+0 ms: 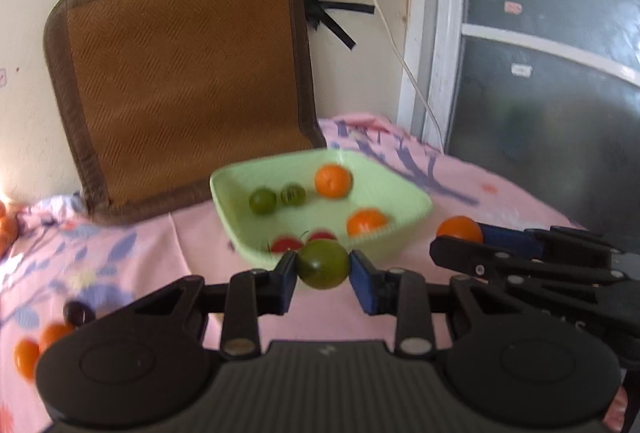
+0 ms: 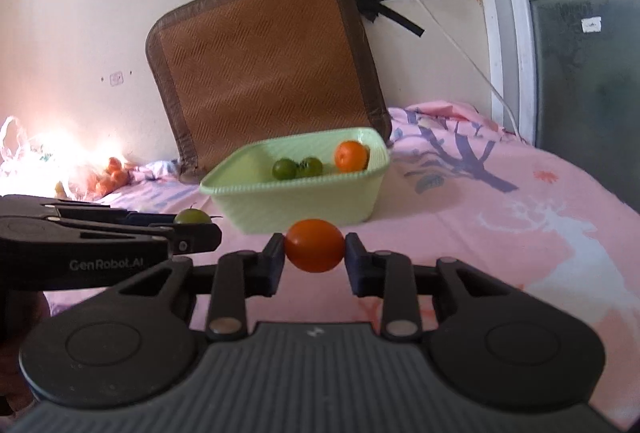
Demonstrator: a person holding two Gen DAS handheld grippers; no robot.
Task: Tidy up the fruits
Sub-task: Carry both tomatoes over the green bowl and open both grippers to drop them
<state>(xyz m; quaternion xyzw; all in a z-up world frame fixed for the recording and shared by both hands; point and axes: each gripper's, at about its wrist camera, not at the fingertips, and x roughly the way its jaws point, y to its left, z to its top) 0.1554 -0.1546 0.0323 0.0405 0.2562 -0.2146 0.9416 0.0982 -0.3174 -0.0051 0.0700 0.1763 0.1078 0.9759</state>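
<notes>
My left gripper [image 1: 323, 267] is shut on a green tomato [image 1: 322, 263], held just in front of the near rim of a light green basket [image 1: 404, 189]. My right gripper [image 2: 315, 251] is shut on an orange tomato [image 2: 314, 245], held before the same basket [image 2: 296, 201]. The basket holds two green tomatoes [image 1: 263, 200], two orange fruits [image 1: 333, 180] and red tomatoes [image 1: 287, 244]. Each gripper shows in the other's view: the right one [image 1: 460, 239] at the right, the left one [image 2: 196, 223] at the left.
The basket sits on a pink patterned bedsheet [image 2: 500, 217]. A brown woven cushion [image 1: 180, 81] leans on the wall behind. Loose orange fruits [image 1: 38, 347] and a dark fruit [image 1: 78, 312] lie at the left. A plastic bag of fruit [image 2: 108, 175] lies far left. A white cable [image 1: 400, 45] hangs down the wall.
</notes>
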